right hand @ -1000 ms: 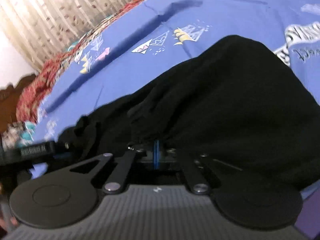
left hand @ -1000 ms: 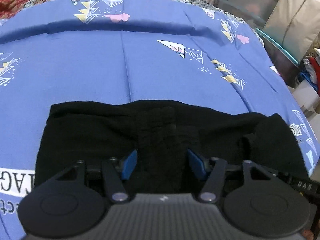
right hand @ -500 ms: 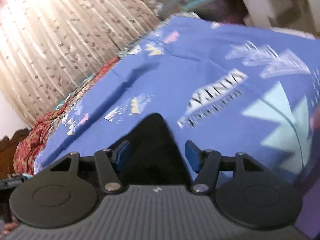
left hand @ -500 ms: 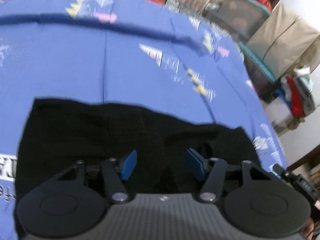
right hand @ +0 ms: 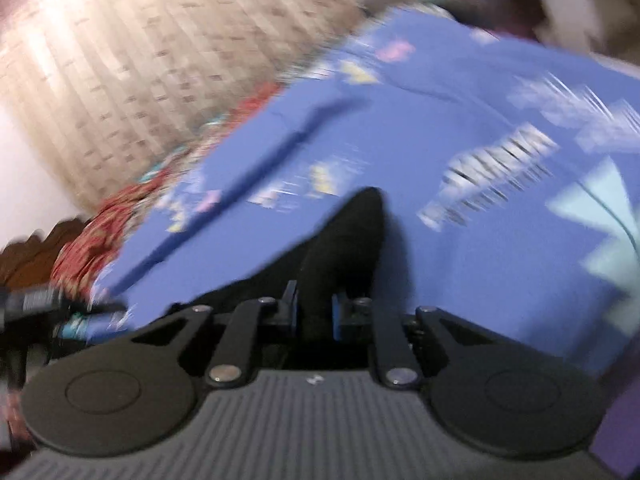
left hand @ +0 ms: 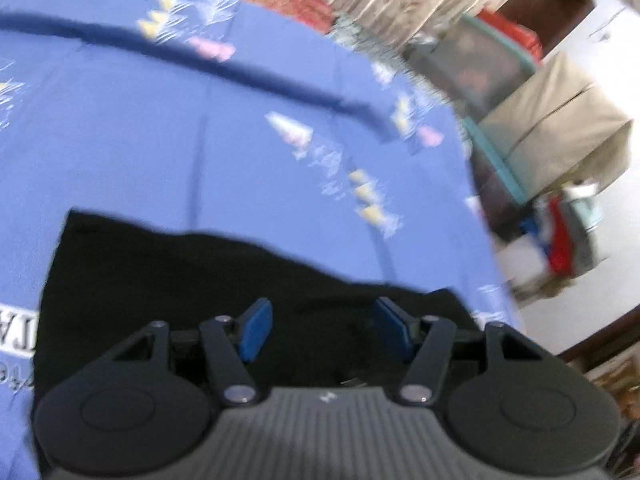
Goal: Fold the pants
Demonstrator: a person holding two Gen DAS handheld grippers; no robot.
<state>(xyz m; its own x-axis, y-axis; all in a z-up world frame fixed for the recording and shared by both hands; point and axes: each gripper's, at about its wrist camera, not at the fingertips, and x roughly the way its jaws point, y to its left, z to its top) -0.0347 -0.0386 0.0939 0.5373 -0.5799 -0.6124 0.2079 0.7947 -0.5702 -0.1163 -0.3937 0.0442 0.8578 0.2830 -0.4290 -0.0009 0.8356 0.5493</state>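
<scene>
Both views motion-blurred. Bed (left hand: 248, 152) under a blue sheet (right hand: 460, 92) printed with triangles and lettering. Pants (left hand: 192, 280), black, lie flat on the sheet, filling 6 to 9 o'clock of the left view. Left gripper (left hand: 322, 330): blue pads spread wide, over the pants, nothing between them. Right gripper (right hand: 314, 316): pads drawn close, pinching a raised fold of pants (right hand: 344, 248). Room: patterned curtain (right hand: 132, 60) at 11 o'clock; bins (left hand: 492, 68) and clothes pile (left hand: 568, 236) at 2 to 3 o'clock.
</scene>
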